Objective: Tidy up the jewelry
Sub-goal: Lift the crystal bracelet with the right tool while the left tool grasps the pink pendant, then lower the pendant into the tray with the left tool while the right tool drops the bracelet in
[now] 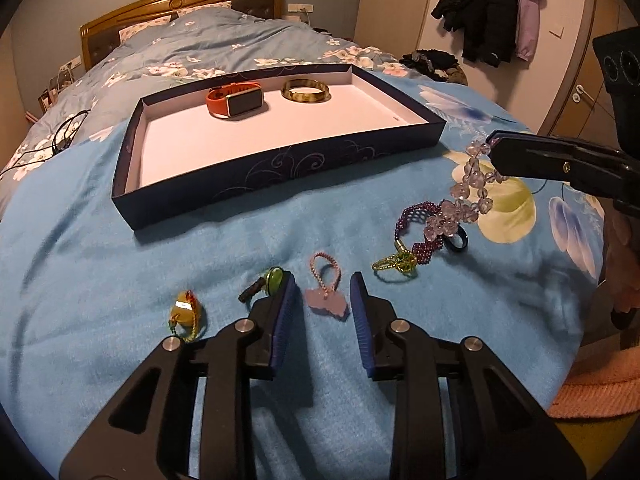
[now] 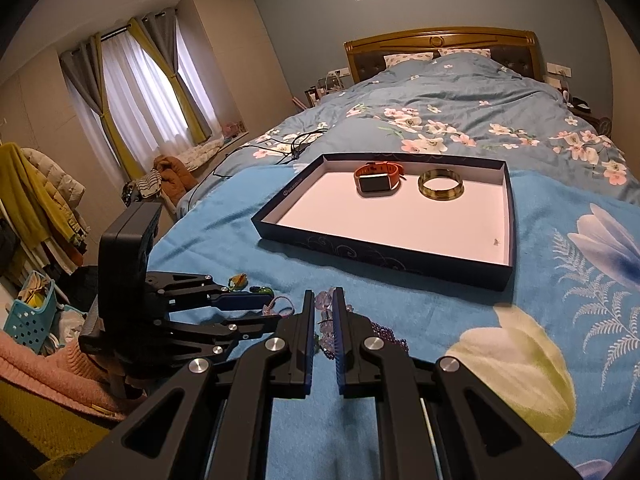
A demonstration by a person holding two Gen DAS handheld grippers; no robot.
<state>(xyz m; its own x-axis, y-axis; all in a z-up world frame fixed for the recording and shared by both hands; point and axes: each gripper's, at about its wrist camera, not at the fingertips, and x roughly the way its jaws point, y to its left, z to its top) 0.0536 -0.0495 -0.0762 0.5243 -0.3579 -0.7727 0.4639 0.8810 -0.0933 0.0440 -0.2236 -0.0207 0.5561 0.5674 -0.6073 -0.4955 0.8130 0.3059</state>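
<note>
Only in the left view is the crystal strand (image 1: 468, 196) seen whole, pinched at its top by the right gripper (image 1: 494, 152). The left gripper (image 1: 323, 304) is spread around a pink charm (image 1: 326, 300). In the box (image 1: 280, 168) a watch (image 1: 236, 101) and bangle (image 1: 305, 90) are held.

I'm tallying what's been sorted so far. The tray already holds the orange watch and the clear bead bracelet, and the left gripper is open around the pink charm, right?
Not quite. The tray holds the orange watch and a gold bangle. The left wrist view shows the clear bead bracelet dangling from the right gripper, outside the tray. The left gripper is indeed open around the pink charm.
</note>
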